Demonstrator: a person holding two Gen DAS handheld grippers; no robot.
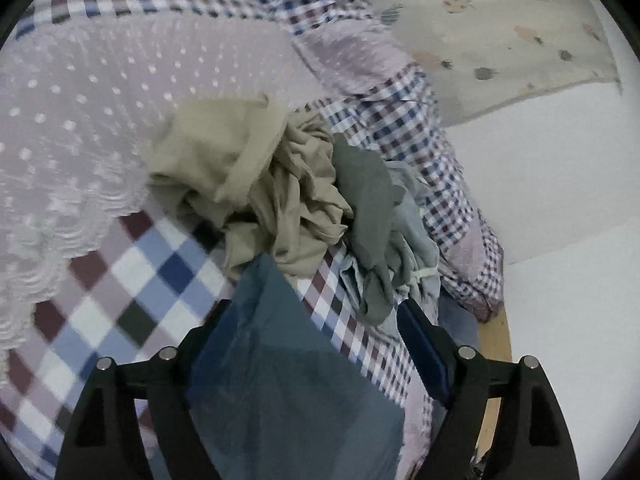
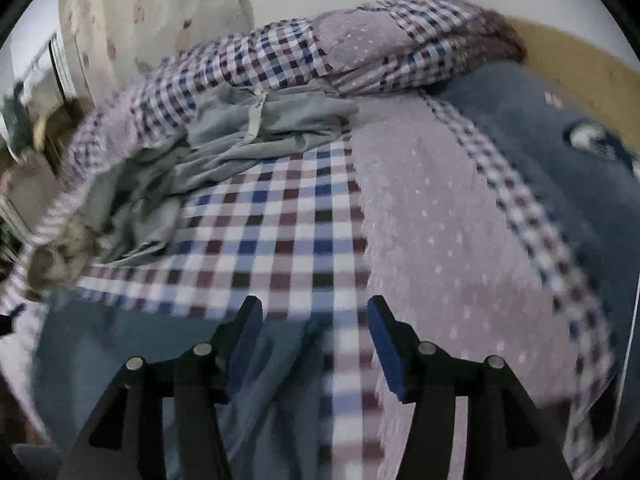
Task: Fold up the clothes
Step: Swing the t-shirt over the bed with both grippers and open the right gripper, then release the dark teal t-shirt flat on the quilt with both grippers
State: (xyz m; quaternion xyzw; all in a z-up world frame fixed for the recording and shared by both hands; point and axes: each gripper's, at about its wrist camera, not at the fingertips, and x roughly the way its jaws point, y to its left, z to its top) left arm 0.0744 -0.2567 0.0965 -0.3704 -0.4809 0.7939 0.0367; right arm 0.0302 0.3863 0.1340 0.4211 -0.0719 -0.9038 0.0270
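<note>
Lying between both grippers' parted fingers, unclamped, is a blue garment.

A bed under a checked quilt stands by a white wall and a spotted curtain.

Both fisheye views look forward and steeply down along their own jaws, close above a bed covered by a checked blue, maroon and white quilt. The left view faces a crumpled heap of beige and grey clothes; the right view shares the quilt and heap, seen farther off at left.
</note>
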